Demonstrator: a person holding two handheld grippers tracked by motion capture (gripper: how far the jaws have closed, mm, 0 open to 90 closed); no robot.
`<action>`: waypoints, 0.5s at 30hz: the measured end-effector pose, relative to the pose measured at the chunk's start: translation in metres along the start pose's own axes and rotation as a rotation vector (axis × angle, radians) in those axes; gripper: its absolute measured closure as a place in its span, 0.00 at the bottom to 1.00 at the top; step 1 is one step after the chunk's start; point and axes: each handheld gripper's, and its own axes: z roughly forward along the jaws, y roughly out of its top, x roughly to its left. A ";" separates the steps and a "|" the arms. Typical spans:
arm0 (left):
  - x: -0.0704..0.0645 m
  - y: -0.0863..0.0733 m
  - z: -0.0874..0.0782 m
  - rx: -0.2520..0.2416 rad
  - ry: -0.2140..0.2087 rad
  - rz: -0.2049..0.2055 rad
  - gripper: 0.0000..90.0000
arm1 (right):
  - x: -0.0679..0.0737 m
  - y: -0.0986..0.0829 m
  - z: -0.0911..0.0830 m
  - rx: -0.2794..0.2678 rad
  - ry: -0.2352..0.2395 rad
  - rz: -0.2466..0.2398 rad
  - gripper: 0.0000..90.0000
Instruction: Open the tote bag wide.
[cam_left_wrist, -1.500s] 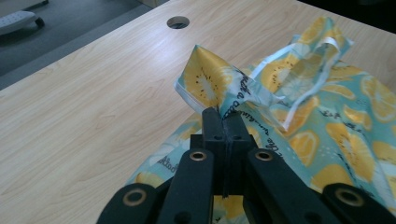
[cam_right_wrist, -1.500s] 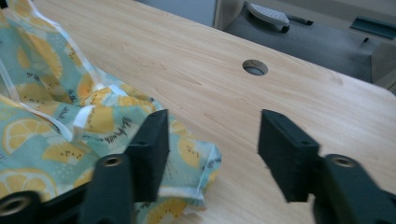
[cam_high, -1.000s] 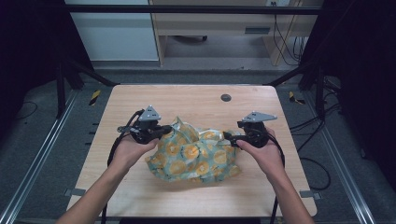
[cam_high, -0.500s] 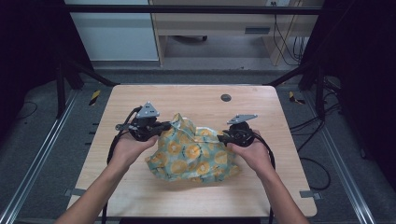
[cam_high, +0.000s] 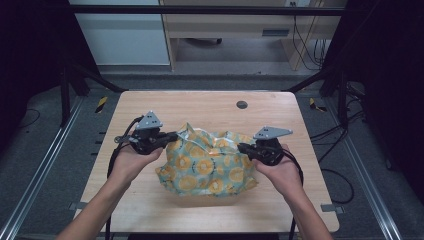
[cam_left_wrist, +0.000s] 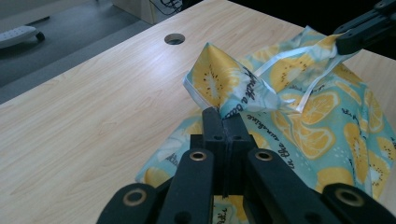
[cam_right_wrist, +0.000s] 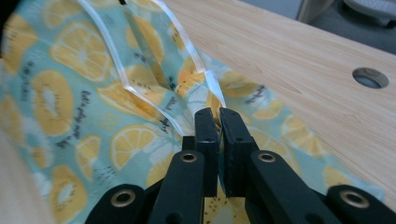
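Left tongs (cam_high: 172, 136) and right tongs (cam_high: 242, 148) each clamped on fruit-print fabric bag (cam_high: 207, 167) edges on counter (cam_high: 210, 107); pinched cloth hidden between jaws.

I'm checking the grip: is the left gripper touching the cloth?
Touching. The left gripper view shows the left gripper with its jaws shut on a fold of the cloth.

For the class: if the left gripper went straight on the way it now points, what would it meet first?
Most likely the raised fold of the fruit-print cloth that the left gripper already pinches; beyond it, the right gripper.
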 end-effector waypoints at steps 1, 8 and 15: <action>-0.002 -0.002 -0.003 -0.004 -0.004 -0.003 1.00 | 0.005 -0.001 -0.005 -0.008 0.002 -0.004 0.97; -0.011 -0.020 -0.018 -0.036 -0.039 -0.027 1.00 | 0.033 -0.014 -0.028 -0.047 0.036 -0.002 0.97; -0.026 -0.050 -0.023 -0.011 -0.066 -0.025 1.00 | 0.052 -0.032 -0.038 -0.022 0.057 -0.020 0.97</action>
